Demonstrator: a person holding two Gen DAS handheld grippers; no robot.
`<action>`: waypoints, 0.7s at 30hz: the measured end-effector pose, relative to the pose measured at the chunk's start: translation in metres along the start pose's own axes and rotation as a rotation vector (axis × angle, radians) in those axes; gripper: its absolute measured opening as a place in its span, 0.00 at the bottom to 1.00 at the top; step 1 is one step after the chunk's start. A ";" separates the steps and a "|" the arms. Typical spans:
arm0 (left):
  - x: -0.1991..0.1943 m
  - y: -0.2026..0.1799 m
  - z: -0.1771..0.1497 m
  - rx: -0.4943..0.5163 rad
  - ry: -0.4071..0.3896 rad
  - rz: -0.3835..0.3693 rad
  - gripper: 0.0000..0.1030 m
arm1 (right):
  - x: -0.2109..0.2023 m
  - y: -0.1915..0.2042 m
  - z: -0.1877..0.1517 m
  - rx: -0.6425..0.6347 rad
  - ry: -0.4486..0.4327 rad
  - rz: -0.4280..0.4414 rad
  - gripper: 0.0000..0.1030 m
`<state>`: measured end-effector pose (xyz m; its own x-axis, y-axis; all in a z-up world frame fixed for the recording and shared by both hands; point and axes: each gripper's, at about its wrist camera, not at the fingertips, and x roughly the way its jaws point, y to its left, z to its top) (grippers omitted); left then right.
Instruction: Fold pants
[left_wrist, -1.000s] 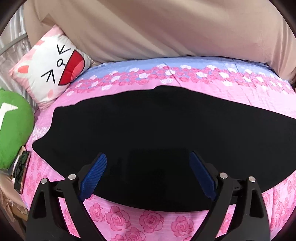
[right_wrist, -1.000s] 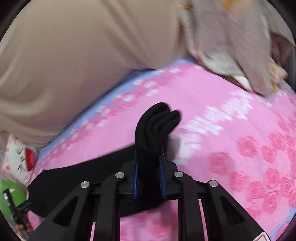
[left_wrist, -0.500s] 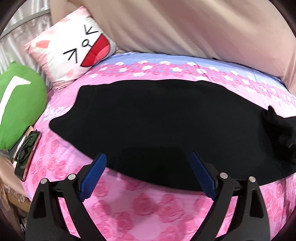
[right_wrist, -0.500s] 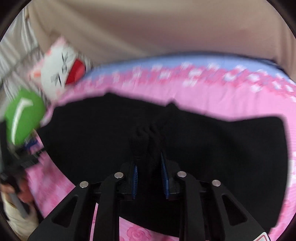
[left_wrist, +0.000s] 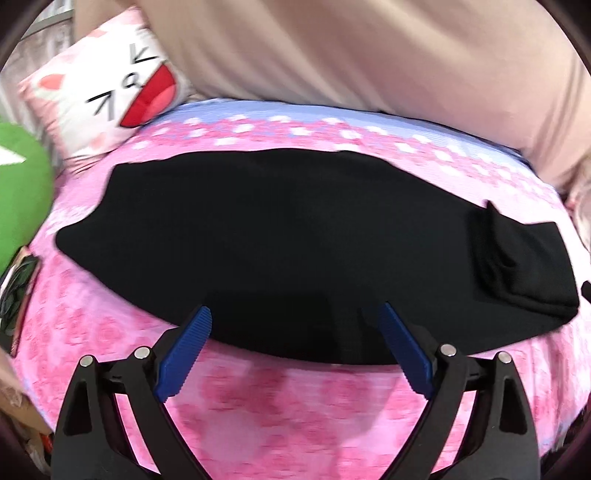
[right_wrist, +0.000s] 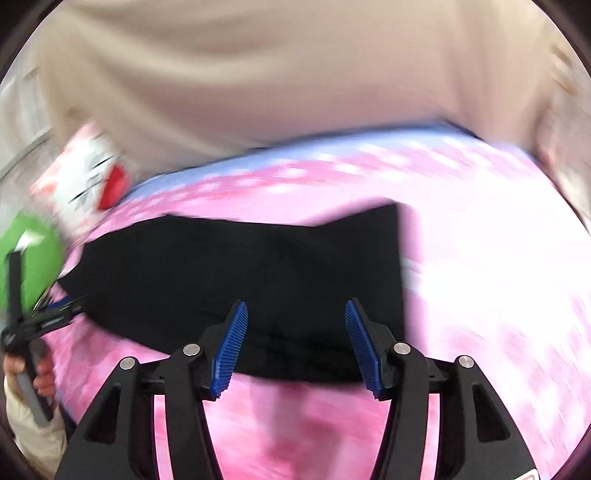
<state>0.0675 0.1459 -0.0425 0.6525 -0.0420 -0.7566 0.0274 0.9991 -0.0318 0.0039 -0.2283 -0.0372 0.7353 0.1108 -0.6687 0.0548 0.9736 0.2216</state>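
Note:
Black pants (left_wrist: 288, 240) lie flat across the pink rose-patterned bedspread (left_wrist: 295, 406), with one end folded back onto the rest at the right (left_wrist: 517, 254). My left gripper (left_wrist: 295, 321) hovers open over the near edge of the pants, nothing between its blue pads. In the blurred right wrist view the pants (right_wrist: 258, 273) lie flat ahead; my right gripper (right_wrist: 295, 314) is over their near edge, its jaws opening, with no cloth pinched between the pads. The other gripper (right_wrist: 40, 321) and the hand holding it show at the far left.
A white cat-face pillow (left_wrist: 110, 92) and a green cushion (left_wrist: 18, 177) sit at the left end of the bed. A beige cover (left_wrist: 351, 66) rises behind the bed. A dark flat object (left_wrist: 18, 280) lies at the left edge.
My right gripper carried a bunched end of the pants leftward over the rest, then let it go and opened. The folded end now lies at the right. My left gripper backed toward the near edge.

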 end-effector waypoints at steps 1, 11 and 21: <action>0.000 -0.008 0.000 0.012 -0.004 -0.003 0.88 | -0.002 -0.025 -0.004 0.073 0.010 -0.021 0.54; 0.003 -0.038 0.000 0.026 0.018 0.015 0.88 | 0.046 -0.067 -0.021 0.276 0.109 0.170 0.52; -0.003 -0.040 0.008 0.010 0.016 0.084 0.89 | 0.018 -0.082 -0.011 0.270 0.016 0.169 0.12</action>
<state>0.0704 0.1064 -0.0333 0.6406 0.0421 -0.7667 -0.0194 0.9991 0.0387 0.0048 -0.3041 -0.0753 0.7387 0.2721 -0.6167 0.1112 0.8532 0.5096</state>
